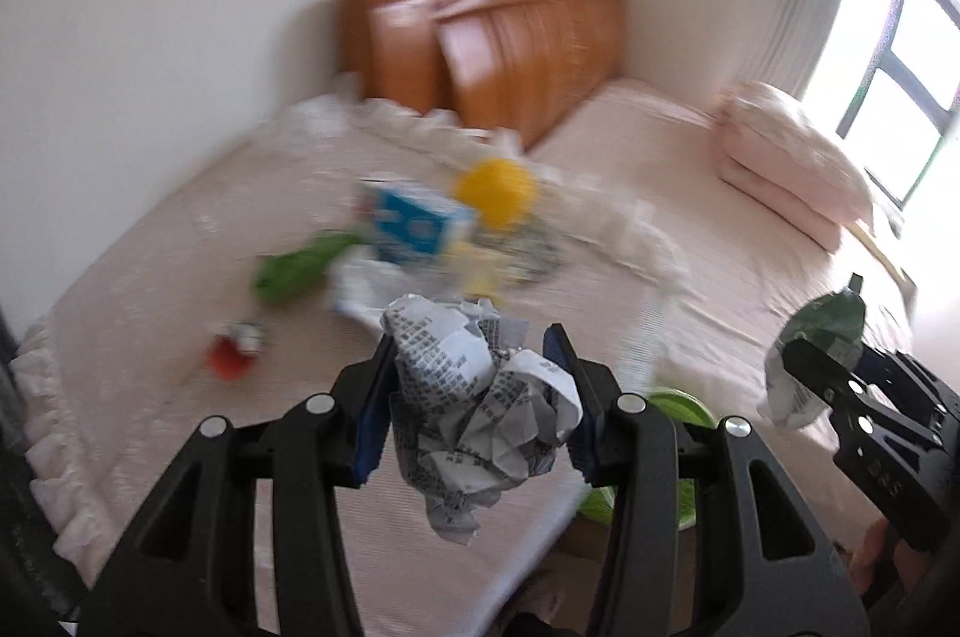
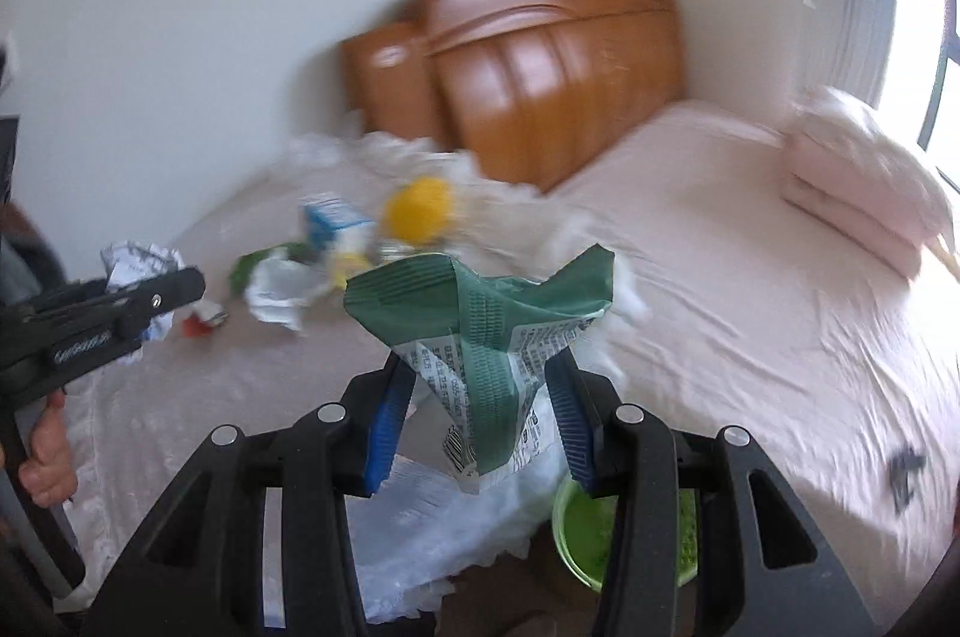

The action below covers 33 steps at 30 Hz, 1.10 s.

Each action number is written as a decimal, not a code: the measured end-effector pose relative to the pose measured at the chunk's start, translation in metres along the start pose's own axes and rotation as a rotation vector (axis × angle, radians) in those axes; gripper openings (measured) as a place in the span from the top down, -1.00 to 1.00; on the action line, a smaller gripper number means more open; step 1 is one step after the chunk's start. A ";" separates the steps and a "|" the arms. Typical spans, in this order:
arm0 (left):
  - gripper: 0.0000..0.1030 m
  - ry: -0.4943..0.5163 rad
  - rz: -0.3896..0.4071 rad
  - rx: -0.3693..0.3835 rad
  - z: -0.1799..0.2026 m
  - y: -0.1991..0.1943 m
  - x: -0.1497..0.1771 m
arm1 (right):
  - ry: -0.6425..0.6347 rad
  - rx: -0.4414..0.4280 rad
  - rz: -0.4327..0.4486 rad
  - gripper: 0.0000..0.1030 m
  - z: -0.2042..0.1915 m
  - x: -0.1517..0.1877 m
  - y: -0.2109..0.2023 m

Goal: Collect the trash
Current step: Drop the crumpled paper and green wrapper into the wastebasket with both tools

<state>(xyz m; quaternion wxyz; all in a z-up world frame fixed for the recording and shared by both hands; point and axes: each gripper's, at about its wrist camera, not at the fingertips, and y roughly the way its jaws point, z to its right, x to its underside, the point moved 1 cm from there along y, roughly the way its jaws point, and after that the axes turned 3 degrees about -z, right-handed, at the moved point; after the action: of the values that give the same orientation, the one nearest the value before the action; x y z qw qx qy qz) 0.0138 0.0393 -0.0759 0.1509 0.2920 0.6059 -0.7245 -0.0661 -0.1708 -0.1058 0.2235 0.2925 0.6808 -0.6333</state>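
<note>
My left gripper point(image 1: 477, 391) is shut on a crumpled printed paper ball point(image 1: 480, 397), held above the bed's near edge; it also shows at the left of the right wrist view point(image 2: 141, 268). My right gripper point(image 2: 480, 415) is shut on a green and white snack wrapper point(image 2: 486, 331), which also shows at the right of the left wrist view point(image 1: 822, 337). A green bin point(image 2: 585, 535) sits below the bed edge, under the right gripper. More trash lies on the bed: a blue and white carton point(image 1: 414, 226), a yellow round thing point(image 1: 495, 190), a green wrapper point(image 1: 294, 271), a red and white piece point(image 1: 234, 349), and crumpled white paper point(image 2: 279, 292).
The pink bed point(image 2: 720, 277) fills both views, with a wooden headboard point(image 2: 540, 84) against the white wall. Folded pink pillows point(image 2: 864, 193) lie at the right, near a bright window point(image 1: 894, 54). A white frilled cover lies by the headboard. The frames are blurred by motion.
</note>
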 end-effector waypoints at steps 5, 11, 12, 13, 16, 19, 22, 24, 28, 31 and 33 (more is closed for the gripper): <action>0.10 0.086 0.001 0.045 0.051 -0.002 0.005 | 0.074 0.030 0.026 0.13 0.041 0.012 -0.018; 0.09 0.163 -0.011 0.070 0.094 0.003 0.009 | 0.141 0.059 0.039 0.13 0.079 0.024 -0.033; 0.09 0.172 -0.019 0.078 0.100 0.005 0.010 | 0.152 0.063 0.039 0.13 0.084 0.025 -0.033; 0.09 0.183 -0.024 0.085 0.107 0.008 0.011 | 0.166 0.072 0.040 0.13 0.090 0.027 -0.035; 0.09 0.221 -0.045 0.099 0.128 0.018 0.014 | 0.200 0.101 0.041 0.13 0.112 0.032 -0.039; 0.09 0.265 -0.084 0.139 0.157 0.038 0.021 | 0.230 0.140 0.040 0.13 0.132 0.042 -0.047; 0.08 0.325 -0.115 0.171 0.193 0.064 0.031 | 0.264 0.170 0.021 0.13 0.153 0.052 -0.049; 0.07 0.359 -0.155 0.193 0.217 0.089 0.041 | 0.279 0.186 0.008 0.12 0.164 0.058 -0.049; -0.03 0.402 -0.251 0.229 0.256 0.140 0.065 | 0.327 0.210 -0.026 0.12 0.193 0.073 -0.048; -0.26 0.439 -0.300 0.221 0.277 0.171 0.082 | 0.349 0.225 -0.050 0.13 0.212 0.081 -0.044; -0.42 0.453 -0.332 0.215 0.288 0.189 0.094 | 0.362 0.224 -0.065 0.13 0.221 0.087 -0.042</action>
<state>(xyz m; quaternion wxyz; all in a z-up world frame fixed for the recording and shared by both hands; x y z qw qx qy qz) -0.0206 -0.2675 -0.2548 -0.1406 0.3575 0.5834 -0.7156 -0.1725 -0.3815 -0.1553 0.0430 0.4026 0.6442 -0.6489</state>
